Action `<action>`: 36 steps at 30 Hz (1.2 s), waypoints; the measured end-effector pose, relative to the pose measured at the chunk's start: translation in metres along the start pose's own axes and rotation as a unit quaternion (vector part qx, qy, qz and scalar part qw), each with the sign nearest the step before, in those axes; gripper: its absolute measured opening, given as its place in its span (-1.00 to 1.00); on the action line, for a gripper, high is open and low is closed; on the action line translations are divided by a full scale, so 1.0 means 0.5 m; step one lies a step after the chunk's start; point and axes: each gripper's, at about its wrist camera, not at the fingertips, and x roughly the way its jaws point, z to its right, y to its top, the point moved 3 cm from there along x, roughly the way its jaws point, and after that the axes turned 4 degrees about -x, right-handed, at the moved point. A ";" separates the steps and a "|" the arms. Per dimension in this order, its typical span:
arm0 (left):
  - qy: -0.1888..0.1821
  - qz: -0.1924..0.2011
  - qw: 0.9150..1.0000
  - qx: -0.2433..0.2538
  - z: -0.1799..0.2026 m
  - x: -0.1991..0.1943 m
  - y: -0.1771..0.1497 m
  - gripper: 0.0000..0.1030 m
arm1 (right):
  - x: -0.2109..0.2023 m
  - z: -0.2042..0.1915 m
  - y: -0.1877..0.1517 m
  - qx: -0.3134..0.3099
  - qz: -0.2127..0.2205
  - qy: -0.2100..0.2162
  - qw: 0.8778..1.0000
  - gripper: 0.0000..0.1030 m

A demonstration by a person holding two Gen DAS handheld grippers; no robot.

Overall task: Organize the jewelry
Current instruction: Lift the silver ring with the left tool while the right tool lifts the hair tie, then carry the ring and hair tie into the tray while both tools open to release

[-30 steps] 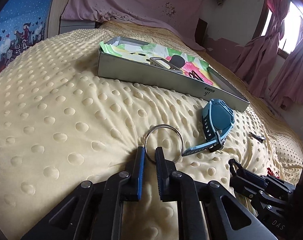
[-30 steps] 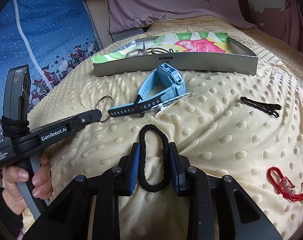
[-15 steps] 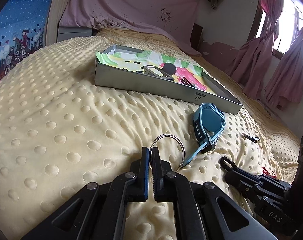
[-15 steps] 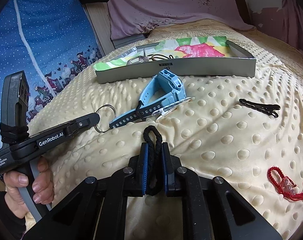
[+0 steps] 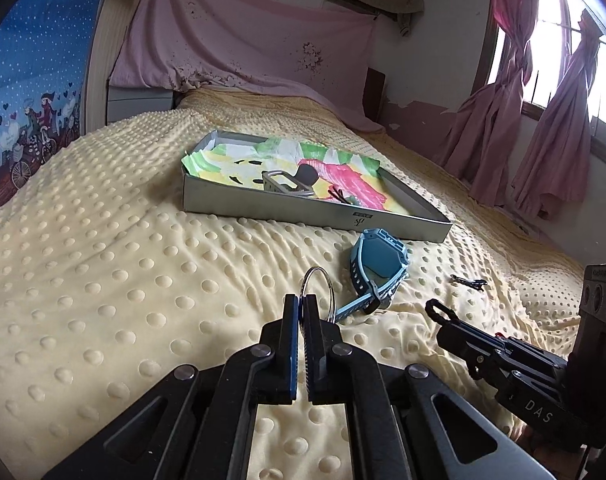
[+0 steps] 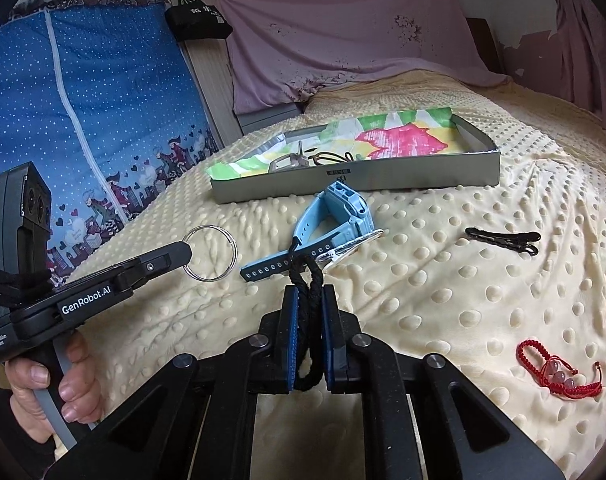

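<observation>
Grey shallow cardboard tray (image 5: pixel 303 216) lies straight ahead of both our tools; left gripper (image 5: pixel 301 312) pinches the silver key ring (image 5: pixel 317 292), right gripper (image 6: pixel 310 300) clamps the black braided loop (image 6: pixel 305 280), both off the blanket.

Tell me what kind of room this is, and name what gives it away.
Most likely a bedroom in a home. The work happens on a bed under a yellow dotted blanket, a pink sheet drapes the wall at its head, and pink curtains hang tied back at a window.
</observation>
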 end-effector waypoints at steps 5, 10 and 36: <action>-0.007 0.020 1.000 0.000 0.019 -0.013 0.024 -0.94 | -0.010 0.002 0.012 0.007 0.018 0.001 1.000 -0.81; -0.002 0.031 1.000 -0.002 0.037 0.005 0.060 -0.94 | -0.010 0.010 0.062 0.004 0.038 0.001 0.999 -0.81; 0.067 0.023 0.994 -0.078 -0.086 0.211 0.205 -0.94 | 0.284 0.059 0.248 -0.008 -0.017 0.013 1.000 -0.81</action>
